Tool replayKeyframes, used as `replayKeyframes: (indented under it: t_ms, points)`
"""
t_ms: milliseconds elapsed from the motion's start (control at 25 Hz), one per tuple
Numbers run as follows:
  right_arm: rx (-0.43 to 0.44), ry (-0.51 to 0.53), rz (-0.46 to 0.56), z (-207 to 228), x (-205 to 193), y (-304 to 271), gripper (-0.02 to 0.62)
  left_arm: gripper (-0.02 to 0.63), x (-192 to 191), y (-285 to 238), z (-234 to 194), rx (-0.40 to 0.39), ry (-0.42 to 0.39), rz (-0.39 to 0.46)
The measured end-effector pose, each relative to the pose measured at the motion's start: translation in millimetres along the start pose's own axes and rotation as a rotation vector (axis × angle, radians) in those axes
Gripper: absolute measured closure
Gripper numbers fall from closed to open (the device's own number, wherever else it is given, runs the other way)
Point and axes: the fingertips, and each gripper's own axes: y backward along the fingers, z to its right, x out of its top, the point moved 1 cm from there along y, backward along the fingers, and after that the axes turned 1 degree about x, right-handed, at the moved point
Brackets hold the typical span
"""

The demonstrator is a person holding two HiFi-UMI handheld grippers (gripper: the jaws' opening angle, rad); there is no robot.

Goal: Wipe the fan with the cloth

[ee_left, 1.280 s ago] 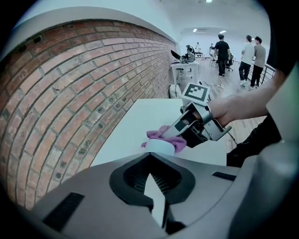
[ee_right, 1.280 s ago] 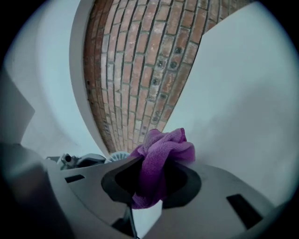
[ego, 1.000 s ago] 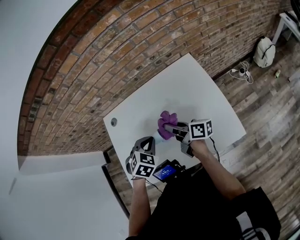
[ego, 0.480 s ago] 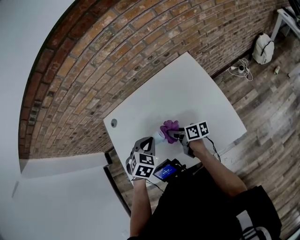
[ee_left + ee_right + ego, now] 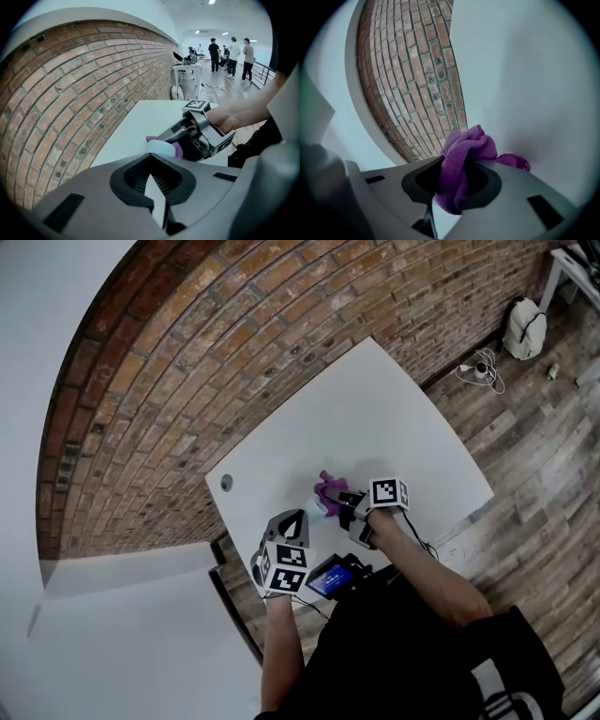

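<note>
- The brick wall (image 5: pixel 187 381) fills the head view from 9 round to 12 o'clock, and the white table (image 5: pixel 394 418) butts against it.
- A small round grey cap (image 5: pixel 226 482) sits in the tabletop at 9 o'clock from the work, well apart from it.
- The left gripper (image 5: pixel 301 518) is near the table's close edge and points towards 1 o'clock. Its jaws are drawn narrow on a thin white strip that seems to be part of the fan.
- The fan (image 5: pixel 316 507) shows as a pale rounded piece right at that gripper's tip, at 1 o'clock from it and above the table. Its shape is too small to tell.
- The purple cloth (image 5: pixel 328 489) is bunched against the fan at its 1 o'clock side, touching it.
- The right gripper (image 5: pixel 349 503) comes in from 4 o'clock of the cloth. Its jaws are clamped on a fold of the cloth, which spills out beyond them.
- A wooden floor (image 5: pixel 534 446) lies at 3 o'clock, with a white backpack (image 5: pixel 523 326) at 2 o'clock by the wall.
</note>
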Motion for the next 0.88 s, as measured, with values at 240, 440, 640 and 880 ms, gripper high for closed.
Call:
replayKeyframes:
  t_ms: [240, 440, 640, 880]
  points:
    - [-0.06, 0.036, -0.134, -3, -25, 23, 0.502, 0.606, 1, 0, -1, 0.002, 0.006, 0.007]
    - [-0.034, 0.173, -0.044, -23, 18, 5, 0.502, 0.606, 0, 0, -2, 0.009, 0.011, 0.01]
    - [-0.01, 0.174, -0.119, -22, 21, -32, 0.502, 0.606, 0, 0, 0, 0.016, 0.008, 0.006]
    - [-0.018, 0.07, -0.062, -8, -11, 7, 0.502, 0.607, 1, 0, -1, 0.021, -0.005, 0.005]
